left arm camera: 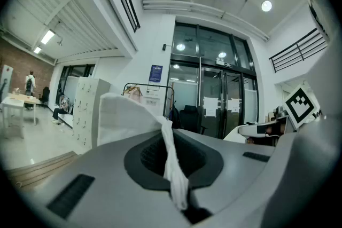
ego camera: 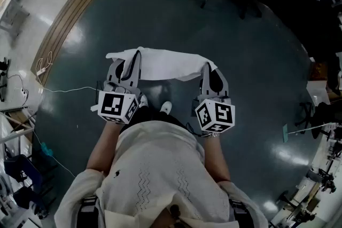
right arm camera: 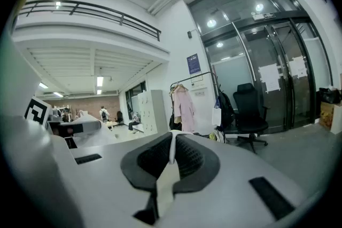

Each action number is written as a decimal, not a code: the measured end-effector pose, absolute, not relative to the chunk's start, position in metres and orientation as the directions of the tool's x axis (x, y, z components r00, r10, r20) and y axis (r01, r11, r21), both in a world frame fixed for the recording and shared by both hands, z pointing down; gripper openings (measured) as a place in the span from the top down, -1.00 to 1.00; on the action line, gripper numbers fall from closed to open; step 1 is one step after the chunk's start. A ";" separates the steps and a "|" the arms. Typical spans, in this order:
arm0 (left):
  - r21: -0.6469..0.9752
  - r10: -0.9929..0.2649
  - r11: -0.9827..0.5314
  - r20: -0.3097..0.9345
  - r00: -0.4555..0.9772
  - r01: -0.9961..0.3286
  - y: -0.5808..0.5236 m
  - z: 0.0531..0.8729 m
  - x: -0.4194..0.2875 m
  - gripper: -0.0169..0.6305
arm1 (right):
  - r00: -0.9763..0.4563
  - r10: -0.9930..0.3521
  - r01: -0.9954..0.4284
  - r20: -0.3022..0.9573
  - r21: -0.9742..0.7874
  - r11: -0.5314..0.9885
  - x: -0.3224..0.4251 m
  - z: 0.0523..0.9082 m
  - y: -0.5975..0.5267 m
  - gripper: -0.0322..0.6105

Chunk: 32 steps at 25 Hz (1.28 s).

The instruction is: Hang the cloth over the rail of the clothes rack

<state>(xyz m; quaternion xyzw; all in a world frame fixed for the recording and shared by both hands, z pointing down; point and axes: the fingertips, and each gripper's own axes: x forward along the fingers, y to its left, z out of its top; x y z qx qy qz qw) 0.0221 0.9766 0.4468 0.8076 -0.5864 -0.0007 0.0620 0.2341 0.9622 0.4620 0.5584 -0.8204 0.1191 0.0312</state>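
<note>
With the left tongs and right tongs each clamped on an end of the white cloth, stretched between them above the floor, the carrying step seems in hand; next likely comes lifting it over the far clothes rack.

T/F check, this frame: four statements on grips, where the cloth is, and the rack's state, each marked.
1. The left claw and the right claw are each shut on the cloth. True.
2. The cloth hangs over the rail of the clothes rack. False: it spans between the two claws, away from the rack.
3. The cloth is white. True.
4. The rack is bare. False: a pink garment hangs on it.
</note>
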 end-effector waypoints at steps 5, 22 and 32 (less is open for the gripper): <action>0.094 -0.944 -0.315 0.071 0.322 -0.944 0.972 0.444 0.035 0.90 | -0.373 -0.911 -0.924 0.177 -0.164 0.346 0.245 0.459 0.958 0.83; 0.115 -0.957 -0.275 0.064 0.284 -0.954 0.915 0.464 0.032 0.90 | -0.345 -0.916 -0.934 0.204 -0.170 0.314 0.265 0.480 0.901 0.83; 0.121 -0.942 -0.320 0.065 0.329 -0.940 0.757 0.467 -0.086 0.90 | -0.309 -0.923 -0.946 0.229 -0.170 0.275 0.142 0.488 0.758 0.83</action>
